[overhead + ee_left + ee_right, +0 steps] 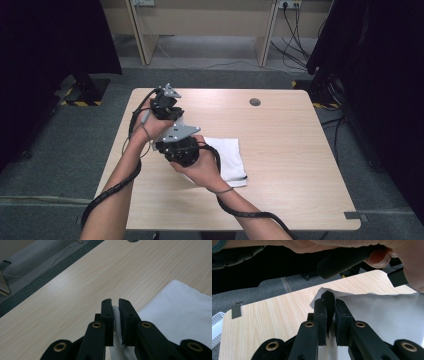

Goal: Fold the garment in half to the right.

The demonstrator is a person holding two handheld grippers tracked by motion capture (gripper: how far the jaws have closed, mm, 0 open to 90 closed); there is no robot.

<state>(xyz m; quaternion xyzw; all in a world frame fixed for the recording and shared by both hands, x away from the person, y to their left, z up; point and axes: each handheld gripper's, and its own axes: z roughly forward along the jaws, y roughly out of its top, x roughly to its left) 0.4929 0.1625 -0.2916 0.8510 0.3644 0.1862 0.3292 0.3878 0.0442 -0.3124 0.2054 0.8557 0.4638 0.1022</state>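
Observation:
A white cloth lies on the wooden table, left of its middle, with a thin black trim along its near edge. Both grippers are held close together over the cloth's left end. My left gripper is shut on a white fold of the cloth, which runs up between its jaws. My right gripper is shut on a lifted piece of the cloth; a black strip of trim sticks up between its jaws. In the right gripper view, the other hand and its handle loom close above.
A round cable hole sits at the table's far middle. A grey tab marks the near right corner. A white mesh basket stands on the floor beside the table. Dark curtains, desk legs and loose cables lie beyond.

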